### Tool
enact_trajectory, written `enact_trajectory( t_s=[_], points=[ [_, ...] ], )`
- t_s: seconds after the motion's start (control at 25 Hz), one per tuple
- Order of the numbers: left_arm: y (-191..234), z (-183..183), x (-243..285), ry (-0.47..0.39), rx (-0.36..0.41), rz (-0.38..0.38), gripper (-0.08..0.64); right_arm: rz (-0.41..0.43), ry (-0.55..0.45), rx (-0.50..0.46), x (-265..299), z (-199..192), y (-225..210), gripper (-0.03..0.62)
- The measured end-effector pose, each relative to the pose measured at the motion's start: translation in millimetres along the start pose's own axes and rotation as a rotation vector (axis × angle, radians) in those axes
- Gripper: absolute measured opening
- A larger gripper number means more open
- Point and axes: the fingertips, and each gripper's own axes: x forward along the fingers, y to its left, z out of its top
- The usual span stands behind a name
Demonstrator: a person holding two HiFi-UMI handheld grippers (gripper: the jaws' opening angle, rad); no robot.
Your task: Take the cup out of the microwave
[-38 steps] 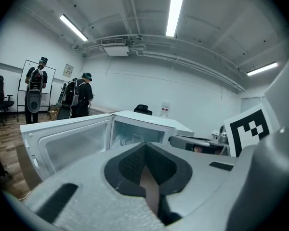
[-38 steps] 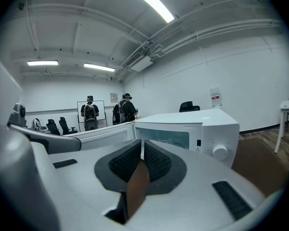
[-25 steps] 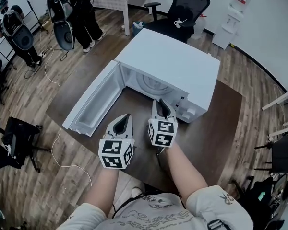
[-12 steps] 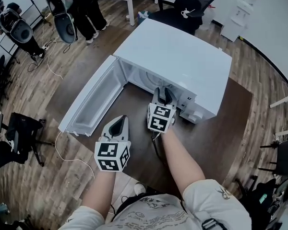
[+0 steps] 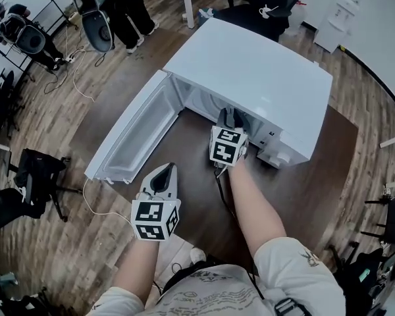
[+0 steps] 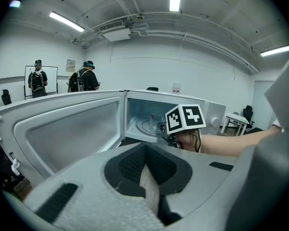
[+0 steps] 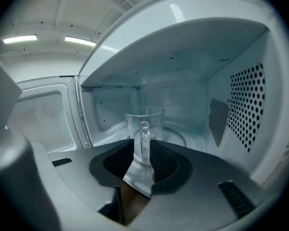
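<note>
Reaching inside the microwave [image 5: 250, 64], the right tongs [image 7: 142, 147] are straddling the handle of the glass cup [image 7: 144, 121], jaws apart, and should be closing squarely before withdrawing, while the left tongs [image 6: 145, 153] are hanging closed well behind.

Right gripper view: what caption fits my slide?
Right gripper, open, straddles the handle of the glass cup inside the microwave.

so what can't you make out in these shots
Cup: in the head view, hidden under the microwave roof and the right hand-held gripper.
Cup's base: in the right gripper view, covered by that gripper's jaws.
Cup in the left gripper view: small, partly behind the marker cube.
</note>
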Motion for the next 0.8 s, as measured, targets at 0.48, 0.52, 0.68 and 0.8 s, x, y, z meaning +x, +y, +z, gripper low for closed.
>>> enact_trajectory(
  t_s=[0.48, 0.52, 0.68, 0.8],
  points=[
    [11, -22, -13, 0.03, -0.015, 0.029, 0.009, 0.126, 0.021, -0.084, 10, -3, 25, 0.074],
    [13, -22, -14, 0.03, -0.017, 0.031, 0.009, 0.131, 0.025, -0.113, 11, -4, 27, 0.074],
    [16, -23, -16, 0.032, -0.021, 0.039, 0.009, 0.143, 0.02, -0.226, 18, -3, 36, 0.074],
    [17, -25, -16, 0.037, -0.024, 0.044, 0.009, 0.15, 0.017, -0.252, 22, -1, 39, 0.074]
  ],
)
